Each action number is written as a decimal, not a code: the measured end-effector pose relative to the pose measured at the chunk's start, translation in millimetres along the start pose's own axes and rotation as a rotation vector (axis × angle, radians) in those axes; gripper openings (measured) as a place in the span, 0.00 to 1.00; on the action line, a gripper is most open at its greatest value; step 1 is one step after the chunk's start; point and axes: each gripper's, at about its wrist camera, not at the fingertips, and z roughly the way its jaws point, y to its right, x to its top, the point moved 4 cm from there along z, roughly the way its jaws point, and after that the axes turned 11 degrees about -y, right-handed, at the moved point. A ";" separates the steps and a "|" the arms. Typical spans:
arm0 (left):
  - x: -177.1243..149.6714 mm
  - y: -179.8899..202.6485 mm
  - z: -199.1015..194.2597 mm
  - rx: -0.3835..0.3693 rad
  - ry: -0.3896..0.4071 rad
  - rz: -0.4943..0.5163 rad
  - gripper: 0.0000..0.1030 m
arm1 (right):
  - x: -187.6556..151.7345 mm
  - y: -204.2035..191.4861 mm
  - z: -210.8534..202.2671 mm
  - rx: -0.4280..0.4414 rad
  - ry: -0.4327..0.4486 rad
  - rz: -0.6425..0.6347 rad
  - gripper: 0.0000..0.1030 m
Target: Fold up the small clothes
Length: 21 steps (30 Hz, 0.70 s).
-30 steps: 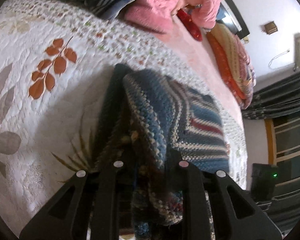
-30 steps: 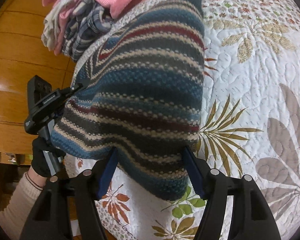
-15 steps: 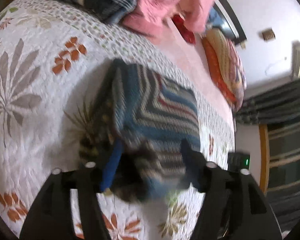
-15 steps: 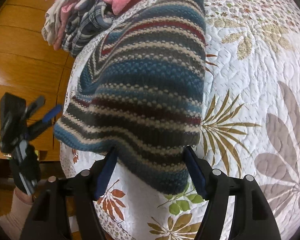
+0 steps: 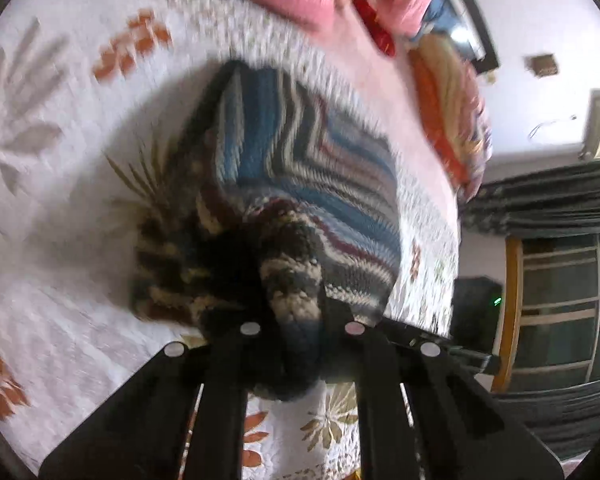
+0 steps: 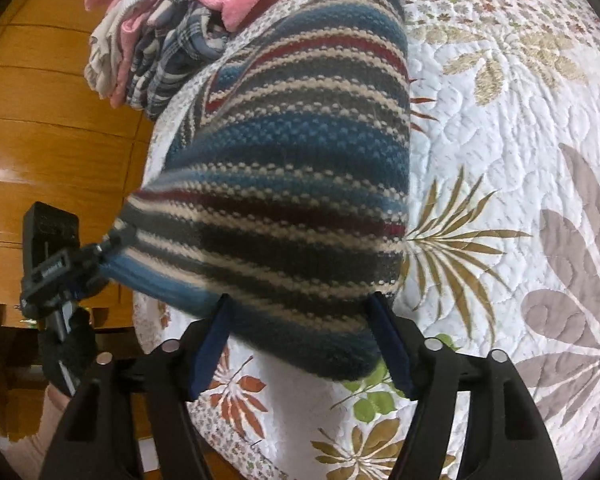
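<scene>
Left gripper (image 6: 114, 240), held in a gloved hand (image 6: 70, 354), pinches fabric between closed fingers; right gripper (image 6: 300, 344) rests with fingers spread wide apart.

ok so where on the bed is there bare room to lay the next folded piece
The widest bare stretch of quilt lies to the right of the striped knit in the right wrist view. It is crowded at the far end, where the clothes pile sits close to the knit's far edge.
</scene>
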 end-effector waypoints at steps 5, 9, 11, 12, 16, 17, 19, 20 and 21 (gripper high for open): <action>-7.6 -38.8 35.1 0.078 -0.102 -0.038 0.09 | -0.6 5.2 6.4 -0.019 -0.020 0.011 0.61; -12.5 -53.7 63.7 0.095 -0.126 -0.057 0.11 | -0.9 12.7 14.0 -0.083 -0.039 0.013 0.56; -10.9 -54.4 67.4 0.088 -0.119 -0.066 0.13 | -1.8 20.5 20.2 -0.146 -0.063 0.018 0.58; -10.5 -54.3 66.4 0.086 -0.119 -0.071 0.13 | -2.6 23.9 23.3 -0.142 -0.073 0.025 0.58; -10.2 -49.6 46.7 0.044 -0.115 -0.082 0.30 | -4.9 27.4 15.9 -0.088 -0.061 0.014 0.58; -10.6 -48.1 37.6 0.042 -0.101 -0.079 0.41 | -5.3 27.9 11.5 -0.087 -0.055 0.008 0.59; -10.8 -38.2 19.3 0.040 -0.053 -0.053 0.56 | -3.0 27.7 0.3 -0.066 -0.035 0.002 0.60; -7.9 -33.9 10.2 0.037 -0.033 -0.040 0.62 | -0.7 28.1 -8.1 -0.048 -0.019 0.001 0.63; -3.6 -29.2 -2.0 0.035 -0.003 -0.024 0.65 | 2.3 27.8 -15.0 -0.034 -0.005 0.001 0.67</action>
